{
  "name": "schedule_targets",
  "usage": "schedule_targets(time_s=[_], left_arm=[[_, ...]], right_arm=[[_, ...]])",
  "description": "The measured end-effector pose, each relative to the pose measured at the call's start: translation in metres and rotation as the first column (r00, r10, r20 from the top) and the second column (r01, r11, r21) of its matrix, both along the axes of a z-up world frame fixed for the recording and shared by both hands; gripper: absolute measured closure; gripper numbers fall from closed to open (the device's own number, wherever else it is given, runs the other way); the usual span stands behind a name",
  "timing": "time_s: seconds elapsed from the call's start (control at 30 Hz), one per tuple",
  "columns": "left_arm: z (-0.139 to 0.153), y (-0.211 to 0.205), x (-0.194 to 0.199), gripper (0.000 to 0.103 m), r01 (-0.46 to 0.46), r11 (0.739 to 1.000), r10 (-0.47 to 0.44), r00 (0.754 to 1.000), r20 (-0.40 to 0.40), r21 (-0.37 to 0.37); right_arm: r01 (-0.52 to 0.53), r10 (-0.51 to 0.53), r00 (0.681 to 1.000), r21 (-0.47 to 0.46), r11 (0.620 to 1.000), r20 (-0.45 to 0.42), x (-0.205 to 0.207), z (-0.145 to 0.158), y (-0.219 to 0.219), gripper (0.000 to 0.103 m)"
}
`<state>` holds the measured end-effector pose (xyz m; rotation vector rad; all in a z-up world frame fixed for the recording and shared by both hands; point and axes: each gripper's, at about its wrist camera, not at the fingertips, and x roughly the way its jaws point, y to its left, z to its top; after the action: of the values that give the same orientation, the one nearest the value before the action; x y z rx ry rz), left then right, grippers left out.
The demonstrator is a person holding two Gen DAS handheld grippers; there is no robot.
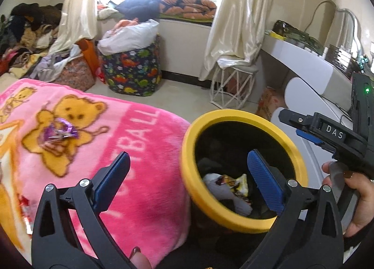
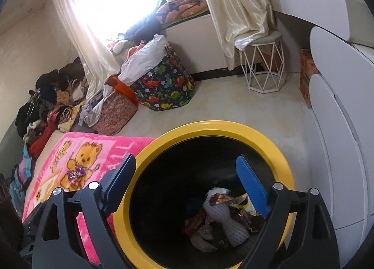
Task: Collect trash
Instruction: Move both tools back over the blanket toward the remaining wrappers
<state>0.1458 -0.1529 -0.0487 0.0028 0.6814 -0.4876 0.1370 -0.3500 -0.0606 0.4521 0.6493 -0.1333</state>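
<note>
1. Several pieces of trash already lie at the bottom of the yellow-rimmed bin (image 2: 211, 132): a white foam fruit net (image 2: 230, 221) and crumpled snack wrappers (image 2: 224, 198) among them, so part of the collecting looks done.
2. One piece is left in sight: a purple foil wrapper (image 1: 61, 131) on the pink bear blanket (image 1: 131, 152), which covers the bed beside the bin. It lies well apart from the bin, on the printed bear.
3. The left gripper (image 1: 189, 173) hangs with one finger over the blanket and the other over the bin's mouth; its fingers are spread wide with nothing between them.
4. The right gripper (image 2: 189, 183) hovers above the bin's opening, its fingers also spread and empty.
5. A fair guess is that the next step is a reach from the bin across the blanket to the purple wrapper.
6. Only the left wrist view shows the right gripper from outside, at the far side of the bin, with the person's hand (image 1: 357, 195) on its handle.
7. Only the right wrist view looks straight down into the bin, so the heap of trash shows more fully there; it also shows the clothes piled (image 2: 46, 105) beyond the blanket's far end.
</note>
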Motion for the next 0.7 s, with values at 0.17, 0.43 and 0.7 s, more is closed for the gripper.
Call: schedule_targets(time_s=[0.17,0.43,0.7], left_arm=[[0.005,0.035,-0.008,0.011,-0.079,0.997,0.078,0.997,0.03,0.028],[0.006,0.102,-0.019,0.011,-0.224,0.973,0.221,0.973,0.063,0.047],[-0.002,0.165,-0.028,0.011,-0.351,0.935,0.348,0.936,0.059,0.044]], right_arm=[[-0.069,0.07,0.997,-0.015,0.997,0.013,0.01,0.005,0.026,0.018],[-0.231,0.231,0.973,-0.033,0.972,-0.005,0.048,0.011,0.096,0.018],[-0.384,0.383,0.923,-0.037,0.923,-0.032,0.101,0.014,0.182,0.018]])
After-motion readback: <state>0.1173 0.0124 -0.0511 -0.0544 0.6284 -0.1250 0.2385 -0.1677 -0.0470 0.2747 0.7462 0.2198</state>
